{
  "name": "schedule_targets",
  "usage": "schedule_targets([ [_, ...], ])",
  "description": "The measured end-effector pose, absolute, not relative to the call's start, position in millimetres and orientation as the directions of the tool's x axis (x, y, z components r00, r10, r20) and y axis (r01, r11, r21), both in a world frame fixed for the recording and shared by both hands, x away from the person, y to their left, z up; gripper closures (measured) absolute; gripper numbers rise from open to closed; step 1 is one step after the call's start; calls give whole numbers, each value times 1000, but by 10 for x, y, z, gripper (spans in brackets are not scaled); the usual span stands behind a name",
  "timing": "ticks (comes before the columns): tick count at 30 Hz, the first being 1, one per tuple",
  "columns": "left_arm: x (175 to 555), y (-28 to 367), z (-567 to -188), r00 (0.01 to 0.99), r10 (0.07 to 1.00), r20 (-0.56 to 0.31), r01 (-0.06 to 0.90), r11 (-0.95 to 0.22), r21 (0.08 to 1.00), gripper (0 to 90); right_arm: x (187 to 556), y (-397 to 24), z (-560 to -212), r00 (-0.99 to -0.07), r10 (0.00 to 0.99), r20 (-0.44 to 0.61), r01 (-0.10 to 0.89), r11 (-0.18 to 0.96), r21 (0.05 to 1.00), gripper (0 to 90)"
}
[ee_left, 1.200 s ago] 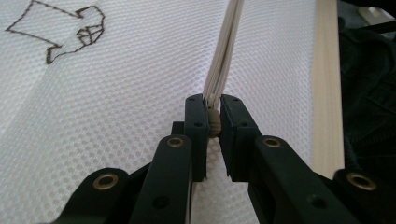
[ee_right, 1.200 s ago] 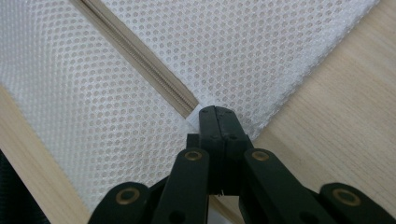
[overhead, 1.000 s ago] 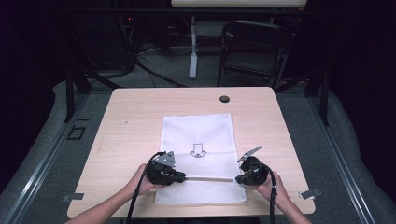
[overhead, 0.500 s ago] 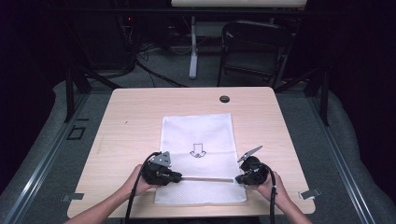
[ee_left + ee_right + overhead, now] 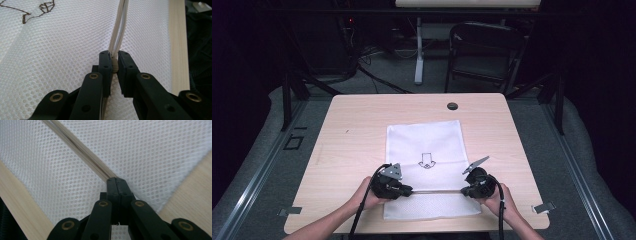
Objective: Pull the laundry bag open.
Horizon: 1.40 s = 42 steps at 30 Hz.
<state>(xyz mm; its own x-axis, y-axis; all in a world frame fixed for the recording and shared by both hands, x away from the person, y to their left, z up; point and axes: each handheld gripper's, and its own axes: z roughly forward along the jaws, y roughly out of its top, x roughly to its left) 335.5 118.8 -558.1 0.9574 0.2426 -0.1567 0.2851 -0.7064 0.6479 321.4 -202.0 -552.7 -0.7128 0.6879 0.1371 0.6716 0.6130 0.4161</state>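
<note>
A white mesh bag (image 5: pixel 424 145) with a small arrow print lies flat on the wooden table (image 5: pixel 352 125). A pale zipper (image 5: pixel 437 191) runs across its near part. In the high view my left gripper (image 5: pixel 408 191) is at the zipper's left end and my right gripper (image 5: pixel 465 191) at its right end. Seen in the left gripper view, the left gripper (image 5: pixel 114 65) is shut on the zipper's slider, and two pale strands of zipper (image 5: pixel 119 27) run away from it. The right gripper (image 5: pixel 116 182) is shut on the zipper's (image 5: pixel 80 152) end in the right gripper view.
A dark round grommet (image 5: pixel 452 106) sits near the table's far edge. A black chair (image 5: pixel 484 55) and a white stand (image 5: pixel 418 50) are on the floor behind. Bare wood lies on both sides of the bag.
The left gripper has shifted only slightly along the zipper line. The right gripper has stayed in place, and both stay clamped.
</note>
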Motion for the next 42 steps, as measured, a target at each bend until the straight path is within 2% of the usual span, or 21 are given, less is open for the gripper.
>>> schedule_targets([
  [3,3360,1184,-5597,957,246,-156,288,-711,641,818,3209,-2029,-5557,-692,705,154,690,583,430,900],
  [9,3370,1201,-5594,956,256,-145,288,-720,631,819,3220,-2071,-5558,-688,702,183,705,588,397,900],
  [14,3374,1192,-5599,957,250,-149,287,-724,628,818,3218,-2057,-5565,-690,699,187,702,583,408,900],
  [15,3372,1188,-5607,957,248,-151,286,-724,627,818,3229,-2061,-5549,-708,687,166,686,611,396,900],
  [19,3389,1187,-5627,957,242,-160,288,-734,615,817,3264,-2081,-5498,-685,717,128,679,567,466,900],
  [24,3394,1189,-5625,960,235,-154,280,-742,609,818,3332,-2048,-5553,-687,712,142,690,579,435,900],
  [32,3384,1221,-5585,963,221,-153,267,-728,632,819,3293,-2036,-5576,-646,748,149,722,537,435,900],
  [38,3396,1327,-5594,958,245,-152,285,-730,622,819,3288,-2052,-5552,-657,740,143,722,563,403,900],
  [42,3392,1374,-5592,956,251,-151,290,-731,618,819,3274,-2041,-5557,-656,741,148,721,556,414,900],
])
